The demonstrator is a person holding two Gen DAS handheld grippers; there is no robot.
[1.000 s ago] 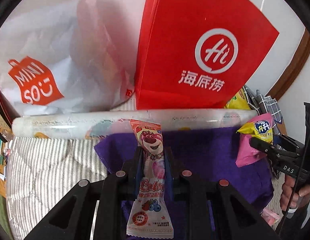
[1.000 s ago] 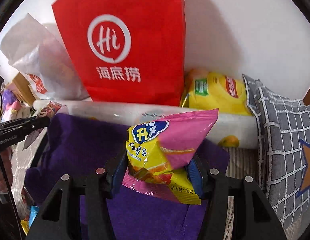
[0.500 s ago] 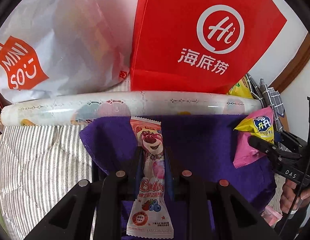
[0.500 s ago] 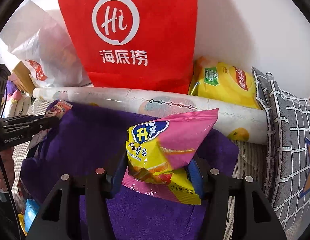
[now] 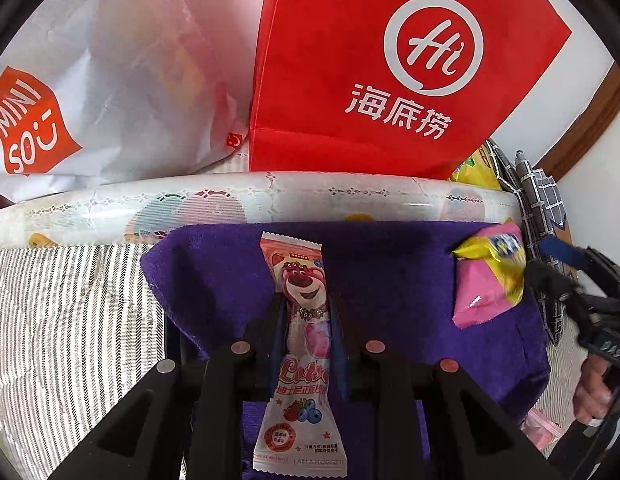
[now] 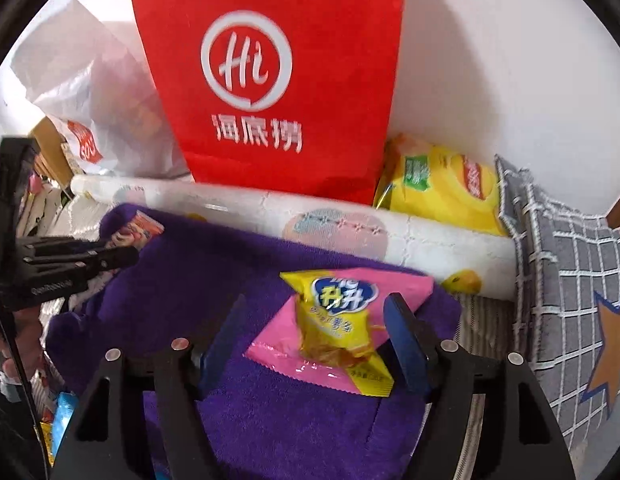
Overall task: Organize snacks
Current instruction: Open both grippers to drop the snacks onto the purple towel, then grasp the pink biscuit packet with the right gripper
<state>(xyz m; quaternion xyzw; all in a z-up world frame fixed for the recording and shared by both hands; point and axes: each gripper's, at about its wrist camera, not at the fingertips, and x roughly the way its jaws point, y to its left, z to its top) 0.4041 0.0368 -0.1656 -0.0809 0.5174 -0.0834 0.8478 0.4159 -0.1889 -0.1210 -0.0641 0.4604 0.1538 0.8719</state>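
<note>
A long pink Lotso snack packet (image 5: 306, 280) stands between the fingers of my left gripper (image 5: 308, 304), which is shut on it above the purple cloth (image 5: 389, 264). My right gripper (image 6: 314, 304) has its jaws opening. The pink and yellow chip bag (image 6: 337, 332) lies tilted between them on the purple cloth (image 6: 190, 280), and the blue pads stand clear of it. In the left wrist view the chip bag (image 5: 485, 284) sits at the cloth's right edge by the right gripper (image 5: 539, 258). At the left of the right wrist view, the left gripper (image 6: 126, 254) holds the packet (image 6: 144, 226).
A red paper bag (image 5: 389, 80) and a white Miniso bag (image 5: 110, 80) stand against the wall behind a patterned roll (image 5: 230, 204). A yellow tea pack (image 6: 441, 188) and a grey checked cushion (image 6: 569, 260) lie right. Striped fabric (image 5: 70, 300) spreads left.
The right jaws have spread apart and the chip bag has dropped from them onto the purple cloth, tipping over. The left gripper has sunk a little, still holding the Lotso packet.
</note>
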